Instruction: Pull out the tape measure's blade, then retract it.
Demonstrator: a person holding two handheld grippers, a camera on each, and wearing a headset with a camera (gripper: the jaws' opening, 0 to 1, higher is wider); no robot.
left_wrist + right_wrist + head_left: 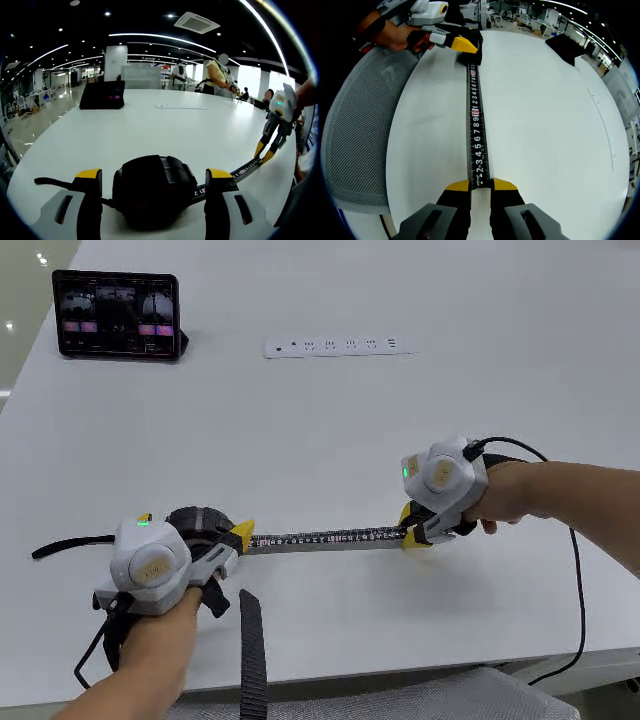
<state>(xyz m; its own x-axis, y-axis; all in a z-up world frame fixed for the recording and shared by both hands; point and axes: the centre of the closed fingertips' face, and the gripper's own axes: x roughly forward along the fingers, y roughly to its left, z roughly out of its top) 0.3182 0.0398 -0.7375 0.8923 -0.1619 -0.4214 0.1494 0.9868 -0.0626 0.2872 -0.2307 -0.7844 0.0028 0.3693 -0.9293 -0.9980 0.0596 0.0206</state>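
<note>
Left tool (154,175): jaws were closed around the black tape measure case (152,192), which rested on the tabletop (330,430).
Right tool (481,185): jaws were pinched narrow on the blade (476,120) tip.
Blade: extended, it ran straight from the left tool's jaws to the right tool's, low over the tabletop.

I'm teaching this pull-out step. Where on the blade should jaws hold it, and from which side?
Grip the blade at its free end, coming in end-on, facing the case. It lies flat and narrow, so jaws close across its width, as the right gripper does.
</note>
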